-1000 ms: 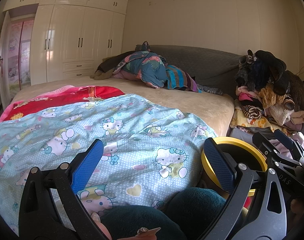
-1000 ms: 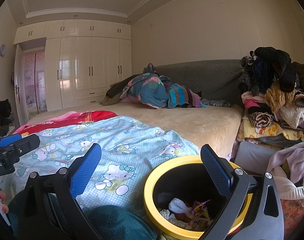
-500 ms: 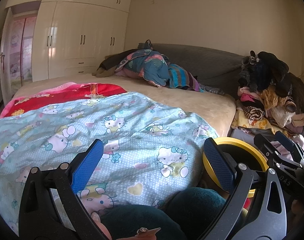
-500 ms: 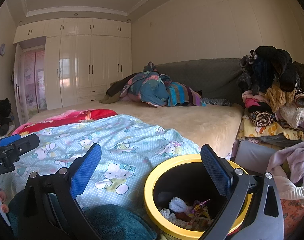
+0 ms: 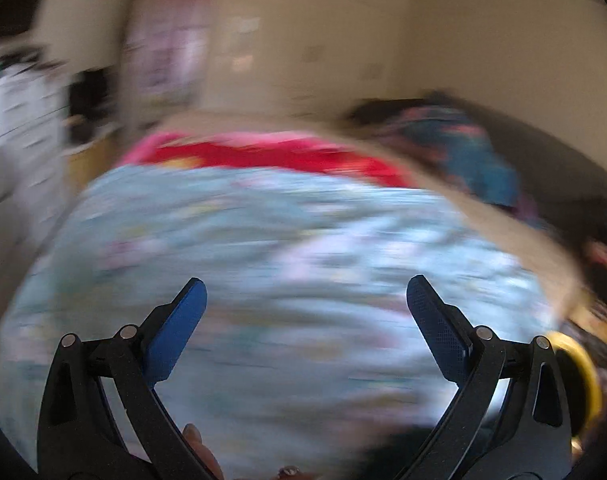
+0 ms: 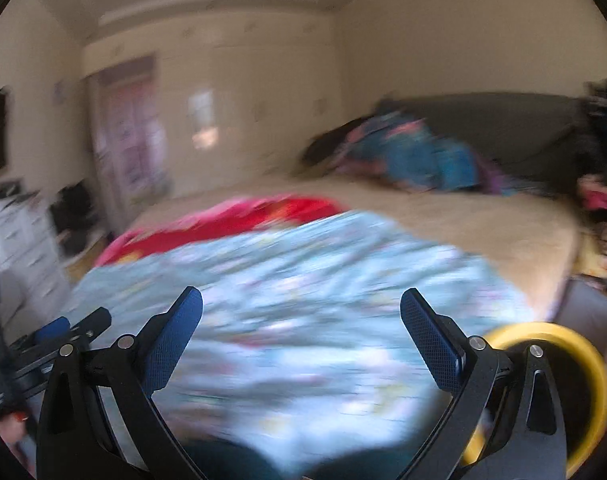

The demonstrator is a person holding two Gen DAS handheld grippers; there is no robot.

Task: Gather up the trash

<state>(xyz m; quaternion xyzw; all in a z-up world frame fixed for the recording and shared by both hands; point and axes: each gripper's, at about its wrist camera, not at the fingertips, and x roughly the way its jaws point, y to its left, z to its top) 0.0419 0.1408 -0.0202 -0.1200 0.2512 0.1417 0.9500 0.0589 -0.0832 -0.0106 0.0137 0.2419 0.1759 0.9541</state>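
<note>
Both views are blurred. The left gripper (image 5: 305, 300) and right gripper (image 6: 301, 310) have jaws apart and empty, above the bed (image 6: 443, 216). The yellow bin (image 6: 559, 340) stands at the right. It seems a search step; the next move needs finding trash, none visible here.

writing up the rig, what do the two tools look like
Both match: the left tool and right tool have black plastic arms with cut-out slots and silver rivets, tipped by blue textured pads. No cables or readable markings show.
</note>
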